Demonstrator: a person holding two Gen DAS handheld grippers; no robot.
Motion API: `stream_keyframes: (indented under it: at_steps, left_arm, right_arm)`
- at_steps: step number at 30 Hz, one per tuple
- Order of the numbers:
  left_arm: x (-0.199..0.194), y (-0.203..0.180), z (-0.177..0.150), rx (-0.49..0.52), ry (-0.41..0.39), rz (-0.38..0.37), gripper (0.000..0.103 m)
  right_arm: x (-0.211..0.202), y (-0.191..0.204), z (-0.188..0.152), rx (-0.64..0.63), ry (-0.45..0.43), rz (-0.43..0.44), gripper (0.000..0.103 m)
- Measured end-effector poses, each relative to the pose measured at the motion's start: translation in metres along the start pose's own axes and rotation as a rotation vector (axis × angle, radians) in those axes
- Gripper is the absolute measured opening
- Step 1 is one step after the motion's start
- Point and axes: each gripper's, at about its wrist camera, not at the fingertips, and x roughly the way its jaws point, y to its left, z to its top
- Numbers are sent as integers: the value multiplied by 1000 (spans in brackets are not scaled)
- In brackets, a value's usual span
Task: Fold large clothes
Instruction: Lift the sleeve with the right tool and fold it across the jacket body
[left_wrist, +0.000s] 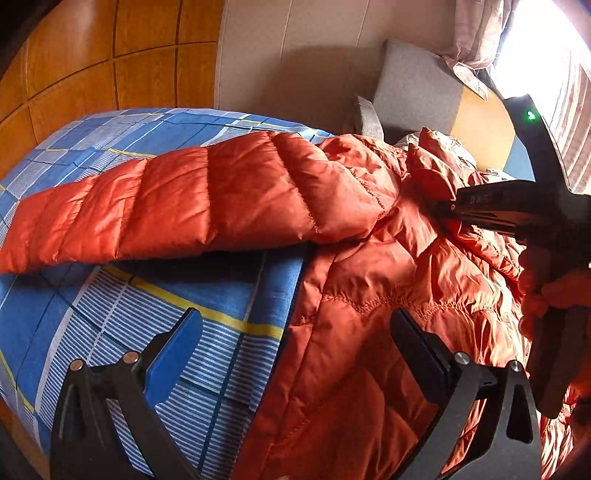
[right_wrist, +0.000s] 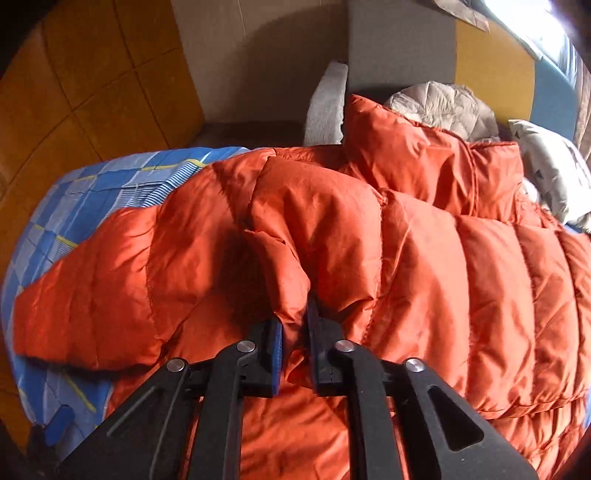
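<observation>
Jacket (left_wrist: 369, 295), orange and quilted, is spread on the blue checked bedsheet (left_wrist: 177, 302), one sleeve (left_wrist: 177, 206) stretched out sideways. A fold near the shoulder is pinched by the right gripper (right_wrist: 295, 332). The left gripper (left_wrist: 295, 339) is held wide apart, apparently just above the jacket's edge.

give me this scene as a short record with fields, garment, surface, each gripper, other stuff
garment: orange puffer jacket, spread out, one sleeve stretched sideways
surface: bed with blue plaid sheet
left gripper: open, above the jacket's edge, holding nothing
right gripper: shut on a pinched fold of the jacket
other: beige quilted garment and a pale pillow behind the jacket
</observation>
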Motion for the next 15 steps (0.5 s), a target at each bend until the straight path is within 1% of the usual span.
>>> stream_keyframes:
  at_steps: [1,2,3,5,7,9,11,13,15]
  left_arm:
    - [0,0,1,4,-1,2,101]
    - [-1,-1,2,6,-4,6,101]
    - [-2,-1,3,5,-8,8,101]
    - [-4,-3,6,2,-18,4,100]
    - [-6,-4,10,-5,-26,-3,100]
    - [-6,-8,15,-9,-29,-20,98]
    - [-7,-15,21,0,-35,-35,95]
    - [-4,-23,27,12,-30,-55,95]
    - [0,-35,35,29,-24,-84,92]
  right_arm:
    - [-1,-2,-1,9,2,36,56]
    - [-4,-4,-1,19,-5,63,66]
    - [-7,-6,-2,23,-19,79,72]
    - [-15,-9,-2,28,-44,98,72]
    - [-21,-17,-4,44,-50,126,73]
    - [-27,-25,-5,61,-61,139,75]
    - [-36,-39,-8,91,-77,153,75]
    - [-45,-56,-10,124,-99,150,75]
    - [-53,-74,-11,153,-122,120,75]
